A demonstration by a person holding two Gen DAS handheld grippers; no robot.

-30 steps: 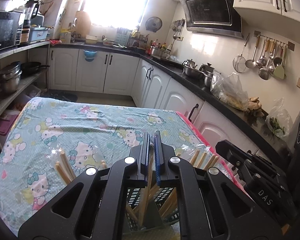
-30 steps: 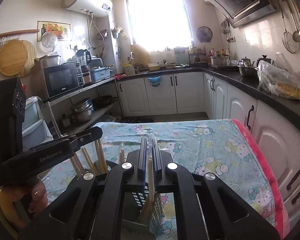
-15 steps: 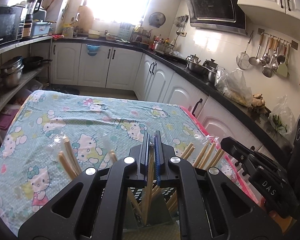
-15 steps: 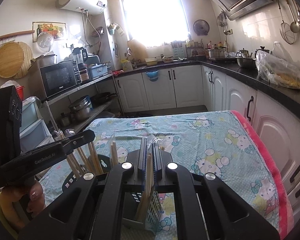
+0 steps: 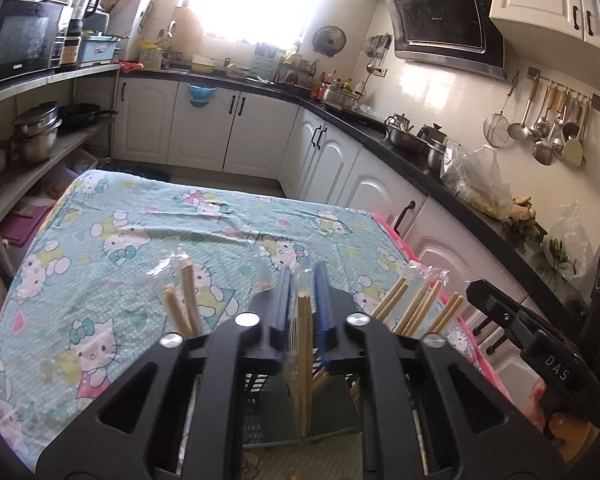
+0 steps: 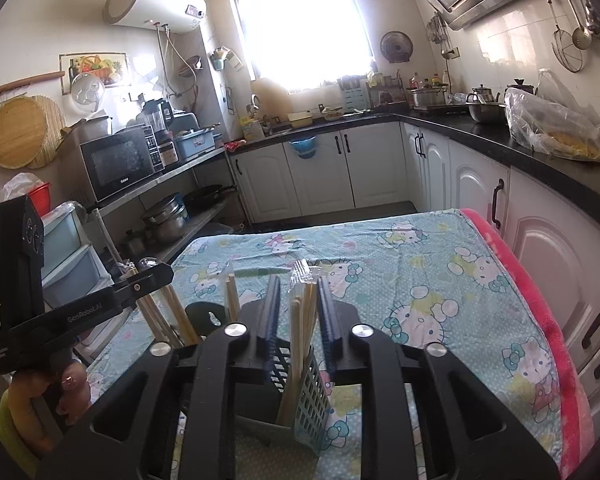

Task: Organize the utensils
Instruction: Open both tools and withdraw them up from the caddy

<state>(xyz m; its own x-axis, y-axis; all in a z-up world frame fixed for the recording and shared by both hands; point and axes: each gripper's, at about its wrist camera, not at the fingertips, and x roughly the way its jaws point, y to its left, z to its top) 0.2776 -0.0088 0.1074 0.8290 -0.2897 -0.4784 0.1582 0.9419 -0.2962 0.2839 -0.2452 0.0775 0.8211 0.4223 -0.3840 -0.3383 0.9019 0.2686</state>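
Observation:
In the left wrist view my left gripper [image 5: 301, 276] has its jaws opening, with a plastic-wrapped pair of wooden chopsticks [image 5: 302, 320] standing loose between them in a slotted utensil holder [image 5: 260, 400]. More wrapped chopsticks [image 5: 182, 304] lean out of the holder on both sides. In the right wrist view my right gripper [image 6: 299, 284] also has its jaws opening, and another wrapped chopstick pair [image 6: 300, 312] stands in the gap, in the blue-grey grid holder [image 6: 306, 396]. Small gaps show beside both pairs. Each gripper shows in the other's view, close alongside.
The holder stands near the front edge of a table under a teal cartoon-cat cloth [image 5: 140, 232], with a pink blanket edge [image 6: 540, 320] on the right. White cabinets and a black counter [image 6: 500, 140] run behind. Shelves with pots [image 5: 36, 132] stand left.
Both grippers were shut on their chopstick pairs. Now the jaws of each have parted and the chopsticks stand free in the holder.

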